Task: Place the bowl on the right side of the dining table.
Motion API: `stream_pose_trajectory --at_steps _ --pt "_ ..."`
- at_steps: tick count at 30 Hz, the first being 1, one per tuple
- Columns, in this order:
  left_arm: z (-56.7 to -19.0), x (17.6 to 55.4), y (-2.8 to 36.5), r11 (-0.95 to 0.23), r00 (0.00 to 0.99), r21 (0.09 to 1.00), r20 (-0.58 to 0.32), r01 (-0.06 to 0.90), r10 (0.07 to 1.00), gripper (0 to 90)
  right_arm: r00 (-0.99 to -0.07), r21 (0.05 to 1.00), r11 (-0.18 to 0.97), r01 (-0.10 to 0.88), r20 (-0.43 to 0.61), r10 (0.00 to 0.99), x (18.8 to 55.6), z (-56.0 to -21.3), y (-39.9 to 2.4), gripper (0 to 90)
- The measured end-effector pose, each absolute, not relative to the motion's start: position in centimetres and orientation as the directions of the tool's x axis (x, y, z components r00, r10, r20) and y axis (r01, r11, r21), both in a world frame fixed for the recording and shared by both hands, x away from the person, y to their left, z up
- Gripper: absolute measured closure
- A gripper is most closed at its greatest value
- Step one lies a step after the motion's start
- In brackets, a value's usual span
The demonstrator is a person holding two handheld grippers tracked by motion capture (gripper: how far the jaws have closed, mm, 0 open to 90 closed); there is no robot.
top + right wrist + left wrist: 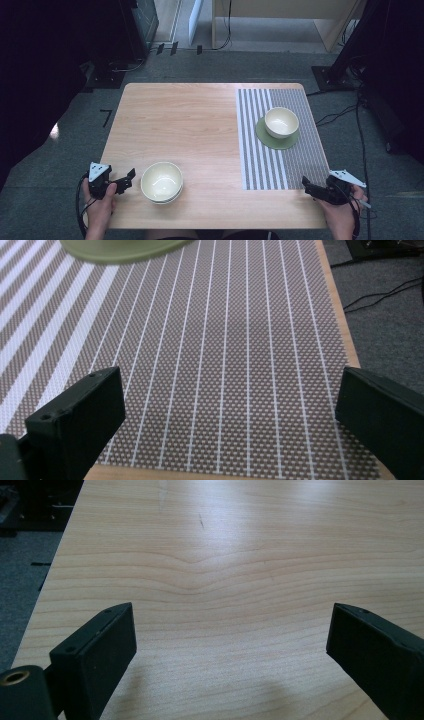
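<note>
My left tongs (131, 176) gape wide, empty, near bench (200, 125) edge; cream bowl (161, 181) just beside them to the right. My right tongs (306, 183) wide over striped mat (295, 160).

- Table (200, 125): pale wood, wavy grain.
- Mat (295, 165), at 3 o'clock: grey-brown weave, white stripes broad at its left and thin at its right.
- Bowls (161, 182) (281, 121): cream, perhaps faintly yellow.
- Coaster (265, 135): olive green.
- Jaws: black.
</note>
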State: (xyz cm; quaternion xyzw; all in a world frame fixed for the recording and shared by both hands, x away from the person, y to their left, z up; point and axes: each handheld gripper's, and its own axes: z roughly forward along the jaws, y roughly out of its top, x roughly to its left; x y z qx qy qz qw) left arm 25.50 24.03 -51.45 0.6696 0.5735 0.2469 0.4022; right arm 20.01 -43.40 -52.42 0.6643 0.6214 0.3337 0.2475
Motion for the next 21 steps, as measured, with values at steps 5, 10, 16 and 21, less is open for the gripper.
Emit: stream_pose_trajectory --at_steps 5,10,16,21 --pt "-51.45 25.50 24.04 -0.019 0.220 0.821 -0.130 0.570 0.967 5.4 -0.005 0.726 -0.061 0.685 0.089 0.996 20.07 -52.53 -42.95 0.0" --pt "-51.46 25.53 24.06 -0.015 0.215 0.819 -0.133 0.574 0.967 5.4 -0.007 0.712 -0.013 0.702 0.025 1.000 20.24 -52.61 -42.39 0.0" --pt "-51.46 25.56 24.10 -0.012 0.215 0.817 -0.138 0.576 0.967 5.4 -0.006 0.712 -0.016 0.702 0.028 1.000 20.25 -52.62 -42.41 0.0" --pt "-51.47 25.58 24.11 -0.009 0.215 0.817 -0.141 0.577 0.966 5.4 -0.007 0.712 -0.016 0.702 0.030 1.000 20.25 -52.62 -42.41 0.0"
